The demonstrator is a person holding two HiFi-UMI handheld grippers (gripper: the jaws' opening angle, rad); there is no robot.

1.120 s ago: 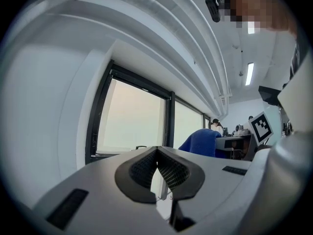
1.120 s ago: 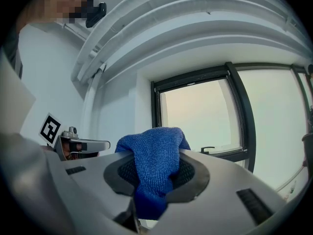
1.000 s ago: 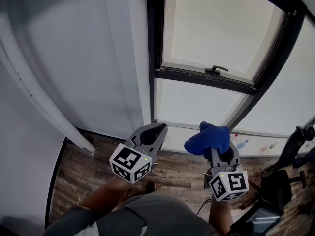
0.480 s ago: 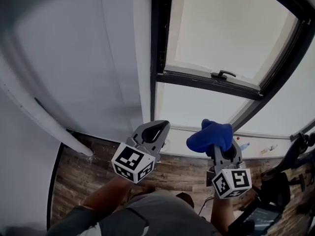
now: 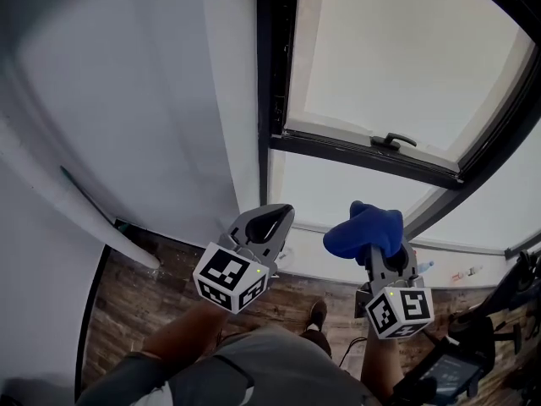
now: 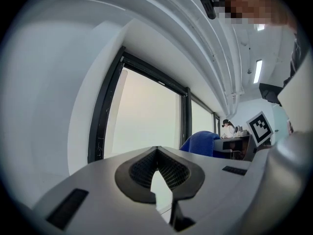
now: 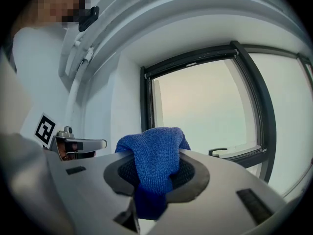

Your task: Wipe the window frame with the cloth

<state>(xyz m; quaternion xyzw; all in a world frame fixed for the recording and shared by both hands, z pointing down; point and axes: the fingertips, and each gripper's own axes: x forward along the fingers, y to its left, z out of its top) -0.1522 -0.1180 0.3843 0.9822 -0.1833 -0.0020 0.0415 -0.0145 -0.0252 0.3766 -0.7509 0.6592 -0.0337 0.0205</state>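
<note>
You stand before a white wall (image 5: pixel 127 83) and a bright window (image 5: pixel 380 57); under you lies a dark wooden floor (image 5: pixel 135 303).

The blue looped-pile cloth (image 7: pixel 156 151) has a rough, matt, nubbly weave. The right gripper (image 7: pixel 157 168) that clamps it is smooth, matt grey plastic, and its black pads (image 7: pixel 126 173) carry a fine grid texture. The left gripper (image 6: pixel 157 155) has the same plastic finish and the same textured pads. The black window frame (image 5: pixel 272 66) is smooth with a slight sheen. Left of that frame, the white wall (image 5: pixel 152 100) is matt. Below the frame, the brown plank floor (image 5: pixel 135 303) shows wood grain.
</note>
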